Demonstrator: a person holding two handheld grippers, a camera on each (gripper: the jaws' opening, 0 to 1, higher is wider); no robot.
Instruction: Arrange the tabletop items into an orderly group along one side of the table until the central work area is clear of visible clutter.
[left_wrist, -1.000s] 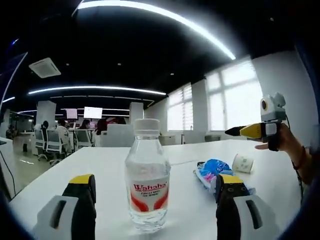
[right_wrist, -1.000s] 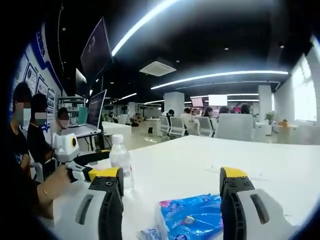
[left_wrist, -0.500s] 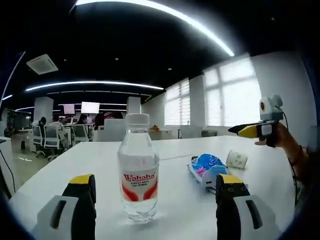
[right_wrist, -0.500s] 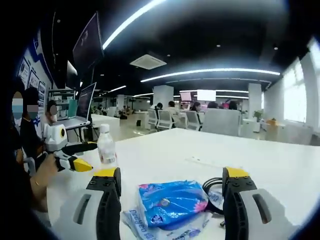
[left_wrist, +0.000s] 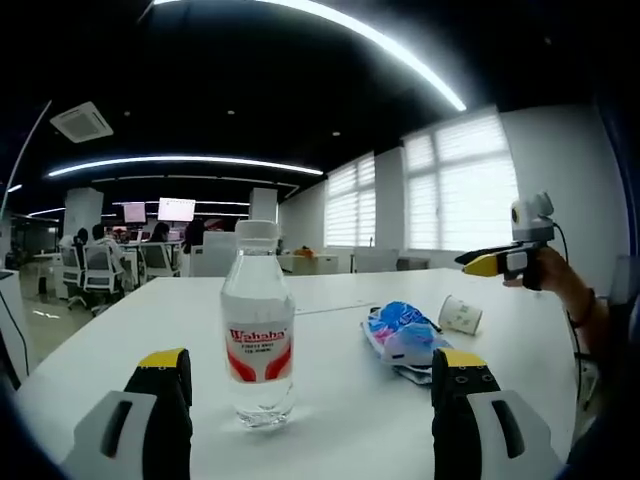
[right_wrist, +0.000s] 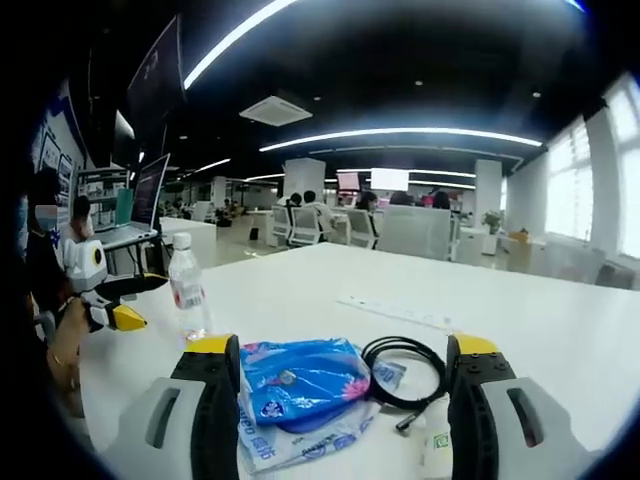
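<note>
Both grippers' jaws apart, empty. Water bottle (left_wrist: 258, 335) upright — full, likely heavy, slick; grip at waist. Blue packets (right_wrist: 300, 385) — soft, light; pinch mid-bundle.

1. room was an open-plan office with a dark ceiling (left_wrist: 250, 90).
2. long curved light strips (right_wrist: 400, 135) ran overhead; a ceiling air vent (right_wrist: 276, 110) sat near them.
3. bright windows with blinds (left_wrist: 455, 195) lined one white wall.
4. office chairs (right_wrist: 300, 225) and lit screens (left_wrist: 176, 209) stood beyond the white table (right_wrist: 320, 275).
</note>
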